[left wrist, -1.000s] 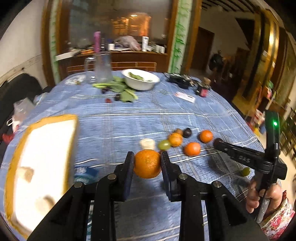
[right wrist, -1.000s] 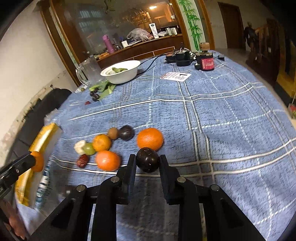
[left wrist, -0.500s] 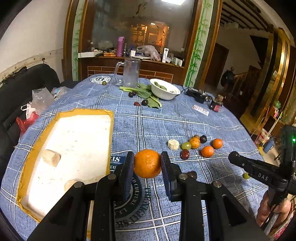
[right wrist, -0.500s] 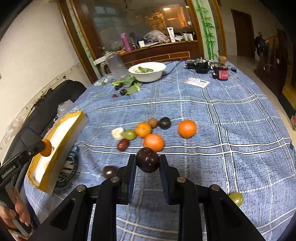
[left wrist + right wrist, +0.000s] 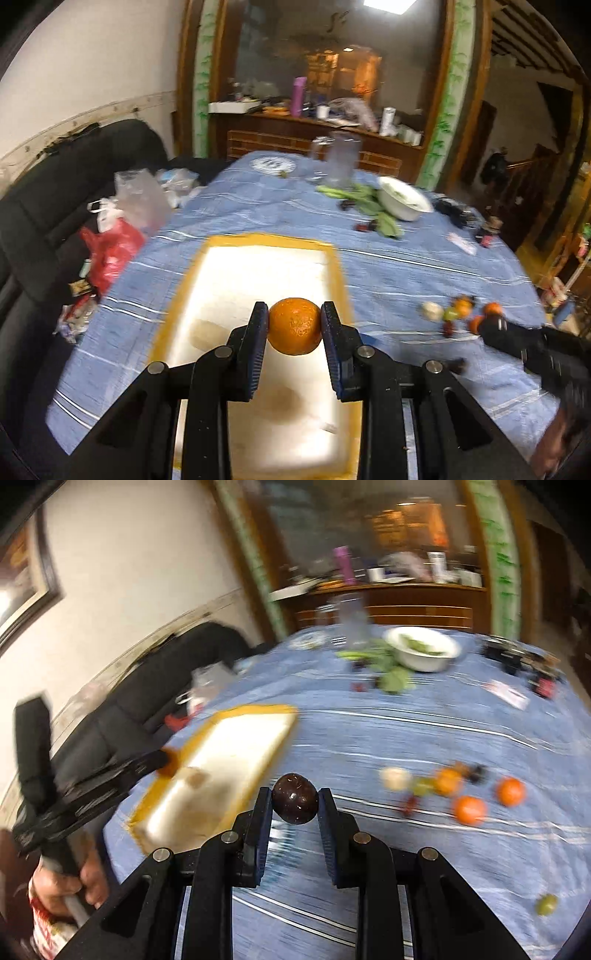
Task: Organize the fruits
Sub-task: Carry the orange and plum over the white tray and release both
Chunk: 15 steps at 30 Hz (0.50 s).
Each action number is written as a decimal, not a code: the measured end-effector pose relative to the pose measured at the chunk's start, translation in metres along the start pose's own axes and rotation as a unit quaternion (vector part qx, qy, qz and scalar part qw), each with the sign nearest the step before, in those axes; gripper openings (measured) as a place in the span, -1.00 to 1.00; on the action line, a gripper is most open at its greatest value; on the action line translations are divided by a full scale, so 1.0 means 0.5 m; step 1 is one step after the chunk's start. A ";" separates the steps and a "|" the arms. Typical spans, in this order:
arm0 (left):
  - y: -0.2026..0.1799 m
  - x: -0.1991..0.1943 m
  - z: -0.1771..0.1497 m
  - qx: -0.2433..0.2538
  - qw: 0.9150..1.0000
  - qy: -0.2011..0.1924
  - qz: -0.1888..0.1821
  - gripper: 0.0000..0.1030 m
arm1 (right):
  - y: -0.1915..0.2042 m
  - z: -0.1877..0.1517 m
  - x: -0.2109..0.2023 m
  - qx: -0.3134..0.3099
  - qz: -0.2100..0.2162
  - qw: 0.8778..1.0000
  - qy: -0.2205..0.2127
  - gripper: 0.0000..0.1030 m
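Observation:
My left gripper (image 5: 294, 332) is shut on an orange (image 5: 294, 326) and hangs over the white tray with a yellow rim (image 5: 258, 280), where pale pieces lie. My right gripper (image 5: 294, 805) is shut on a dark brown round fruit (image 5: 294, 803), above the blue cloth just right of the tray (image 5: 225, 753). The left gripper (image 5: 162, 766) shows in the right wrist view at the tray's left edge. A cluster of loose fruit (image 5: 454, 790), with oranges, a green one and dark ones, lies on the cloth to the right. A lone green fruit (image 5: 546, 904) sits near the front edge.
A white bowl (image 5: 404, 201) with greens, leafy vegetables (image 5: 369, 206) and a glass jug (image 5: 343, 162) stand at the far side of the table. Plastic bags (image 5: 118, 229) rest on a black sofa at left. Small dark items (image 5: 517, 657) lie at far right.
Both grippers swung left and rose, each still holding its fruit. The left one now hangs over the tray; the right one has come up beside the tray, leaving the fruit cluster to the right.

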<state>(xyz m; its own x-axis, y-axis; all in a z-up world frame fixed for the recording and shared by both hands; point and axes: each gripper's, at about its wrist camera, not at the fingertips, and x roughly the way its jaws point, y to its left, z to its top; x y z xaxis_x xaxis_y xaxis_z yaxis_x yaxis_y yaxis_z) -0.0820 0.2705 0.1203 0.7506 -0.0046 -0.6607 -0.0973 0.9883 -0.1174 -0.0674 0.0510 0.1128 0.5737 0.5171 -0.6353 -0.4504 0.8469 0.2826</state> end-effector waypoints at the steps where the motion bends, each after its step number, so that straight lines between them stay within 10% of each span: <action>1: 0.013 0.012 0.005 -0.006 1.000 0.007 0.002 -0.45 | 0.025 0.002 0.021 -0.012 0.007 1.000 0.006 -0.47; 15: 0.105 0.227 0.014 -0.078 0.989 0.127 -0.012 -0.44 | 0.245 -0.074 0.288 -0.147 -0.006 0.984 0.101 -0.46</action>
<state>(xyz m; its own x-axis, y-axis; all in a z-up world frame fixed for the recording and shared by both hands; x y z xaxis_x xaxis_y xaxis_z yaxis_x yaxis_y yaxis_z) 0.0026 0.3231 0.0443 0.5678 -0.0864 -0.8186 -0.1953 0.9519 -0.2359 -0.0655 0.2246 0.0295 0.4467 0.4467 -0.7752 -0.6391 0.7657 0.0729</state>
